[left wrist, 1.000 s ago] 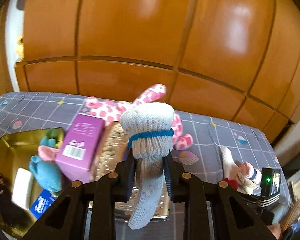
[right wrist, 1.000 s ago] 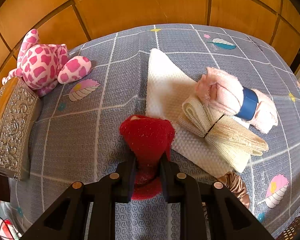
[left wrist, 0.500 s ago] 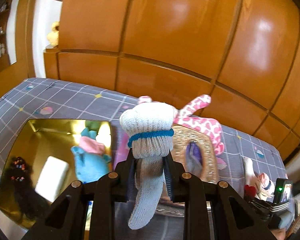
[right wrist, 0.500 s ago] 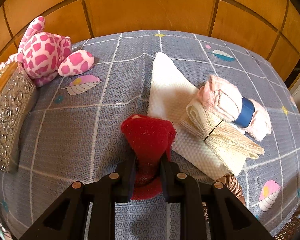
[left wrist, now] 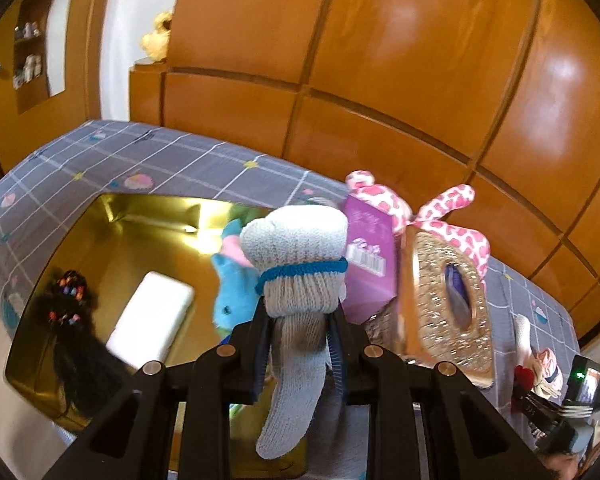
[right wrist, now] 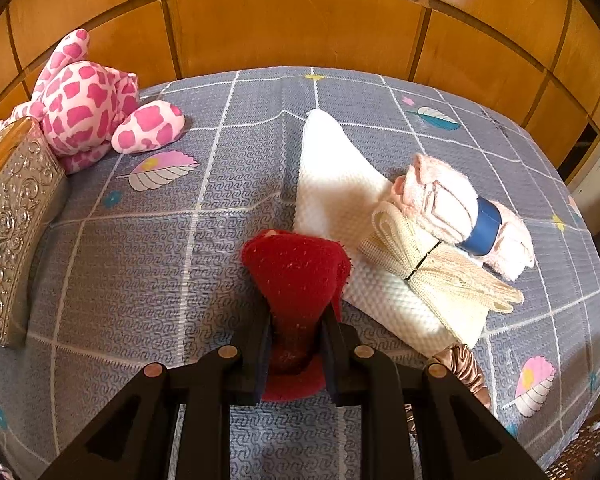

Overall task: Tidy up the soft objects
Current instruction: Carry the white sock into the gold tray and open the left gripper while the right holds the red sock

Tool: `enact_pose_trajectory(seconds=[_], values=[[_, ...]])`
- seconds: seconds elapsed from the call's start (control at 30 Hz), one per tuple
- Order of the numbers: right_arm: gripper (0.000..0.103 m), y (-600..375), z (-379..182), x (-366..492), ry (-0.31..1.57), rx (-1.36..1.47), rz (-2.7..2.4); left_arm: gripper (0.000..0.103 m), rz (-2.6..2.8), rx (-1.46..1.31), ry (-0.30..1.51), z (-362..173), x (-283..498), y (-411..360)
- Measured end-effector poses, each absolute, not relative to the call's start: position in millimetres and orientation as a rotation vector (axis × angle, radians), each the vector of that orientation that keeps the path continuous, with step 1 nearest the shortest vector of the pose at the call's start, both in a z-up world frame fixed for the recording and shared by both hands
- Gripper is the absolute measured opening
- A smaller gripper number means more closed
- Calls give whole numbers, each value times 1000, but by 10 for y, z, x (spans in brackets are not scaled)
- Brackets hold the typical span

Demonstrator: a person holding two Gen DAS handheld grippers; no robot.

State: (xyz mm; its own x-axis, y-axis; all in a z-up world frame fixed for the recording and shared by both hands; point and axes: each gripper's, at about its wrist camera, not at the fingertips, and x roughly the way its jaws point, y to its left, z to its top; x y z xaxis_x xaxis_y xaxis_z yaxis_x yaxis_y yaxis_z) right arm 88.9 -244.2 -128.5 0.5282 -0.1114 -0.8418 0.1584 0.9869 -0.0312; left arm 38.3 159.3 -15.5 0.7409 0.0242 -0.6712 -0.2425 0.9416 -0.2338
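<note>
Grey sock (left wrist: 296, 256), banded in blue, sits pinched in my left tongs (left wrist: 300, 332), held above the near right edge of the gold tray (left wrist: 140, 216). Left of it I see open tray floor, then a black hair piece (left wrist: 76, 320) and a white block (left wrist: 152, 320); a blue plush (left wrist: 232, 296) crowds just behind the sock. To its right a purple box (left wrist: 368, 264) and glittery tissue box (left wrist: 444, 296) stand close. My right tongs (right wrist: 296, 332) are clamped on a red cloth (right wrist: 296, 268) over the quilted bed (right wrist: 148, 264), with clear bedding on the left up to the pink spotted plush (right wrist: 88, 100). Right of the cloth lie a white towel (right wrist: 332, 184), a cream bundle (right wrist: 428, 268) and a pink roll (right wrist: 460, 212). Wooden panels (right wrist: 300, 24) close off the far edge.
</note>
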Motion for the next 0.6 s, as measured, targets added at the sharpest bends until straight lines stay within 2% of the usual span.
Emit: enact_pose_trajectory(seconds=[0.4, 0.6], values=[[21, -2384, -1292, 870, 988, 30, -196, 27, 333, -418, 779, -494, 169, 2396], [21, -2377, -1294, 878, 989, 25, -197, 32, 424, -424, 819, -689, 198, 2708]])
